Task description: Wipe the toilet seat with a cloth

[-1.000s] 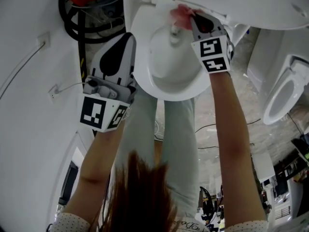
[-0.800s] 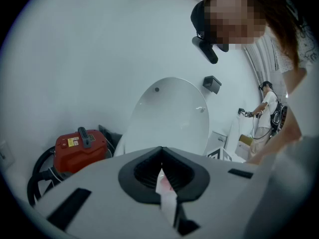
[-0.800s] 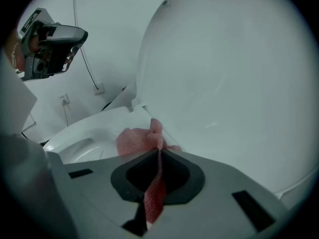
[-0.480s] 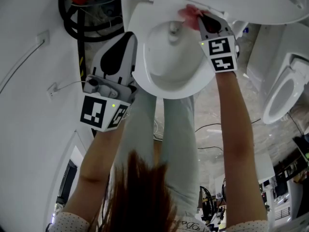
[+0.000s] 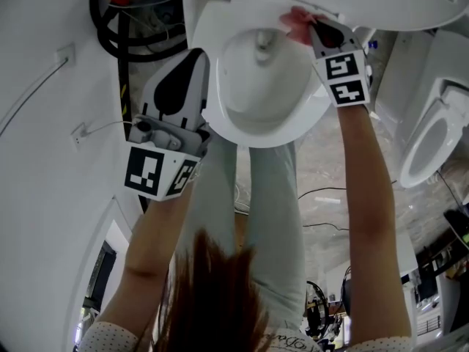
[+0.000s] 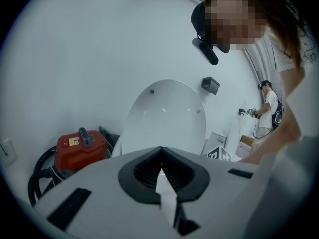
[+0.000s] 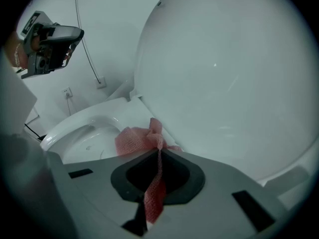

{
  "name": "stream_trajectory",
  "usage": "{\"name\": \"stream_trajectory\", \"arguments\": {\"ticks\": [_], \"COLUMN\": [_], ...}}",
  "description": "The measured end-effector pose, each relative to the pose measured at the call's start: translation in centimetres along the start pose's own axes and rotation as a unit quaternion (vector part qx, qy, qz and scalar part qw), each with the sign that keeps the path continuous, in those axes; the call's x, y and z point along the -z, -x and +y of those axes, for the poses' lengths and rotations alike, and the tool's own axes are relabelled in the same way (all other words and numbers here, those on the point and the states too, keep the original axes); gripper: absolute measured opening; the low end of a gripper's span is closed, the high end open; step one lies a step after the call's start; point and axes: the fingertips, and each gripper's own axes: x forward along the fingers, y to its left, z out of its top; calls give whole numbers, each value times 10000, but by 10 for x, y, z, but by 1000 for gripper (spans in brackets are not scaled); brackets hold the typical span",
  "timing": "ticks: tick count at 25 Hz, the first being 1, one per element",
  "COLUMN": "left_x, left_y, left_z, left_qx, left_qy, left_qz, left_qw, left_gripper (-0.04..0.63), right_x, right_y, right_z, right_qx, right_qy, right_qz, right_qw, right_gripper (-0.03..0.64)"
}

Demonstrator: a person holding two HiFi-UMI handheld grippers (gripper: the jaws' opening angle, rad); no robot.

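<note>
your right gripper (image 7: 158, 158) holds a pink mesh cloth (image 7: 135, 139) on the toilet seat (image 7: 75, 126), at the back near the hinge.
its jaws are clamped on a strip of the cloth, and the bunched rest lies against the white seat just below the raised lid (image 7: 224, 73). your left gripper (image 6: 160, 158) hangs off the bowl's left side, apart from it, jaws together with nothing between them. a red vacuum cleaner (image 6: 79, 147) stands by the wall beyond.
</note>
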Motion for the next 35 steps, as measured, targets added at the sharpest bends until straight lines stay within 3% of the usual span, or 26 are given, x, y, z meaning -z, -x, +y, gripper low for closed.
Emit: {"name": "stream_trajectory", "arguments": {"ticks": [8, 19, 35], "left_x": [5, 10, 10], "left_y": [2, 2, 1], "left_z": [-7, -17, -23], "left_qx": [20, 113, 147], "left_qy": [22, -43, -27], "left_qz": [5, 34, -7], "left_qw": [10000, 9999, 9999], "left_gripper": [2, 2, 2], "right_x": [17, 43, 74], "right_y": [12, 27, 50], "right_z": [-15, -32, -17], "right_qx": [205, 457, 823], "right_qy": [-132, -818, -1094], "right_qz": [23, -27, -233], "right_qw": [9997, 9956, 9903], "right_gripper": [31, 29, 29]}}
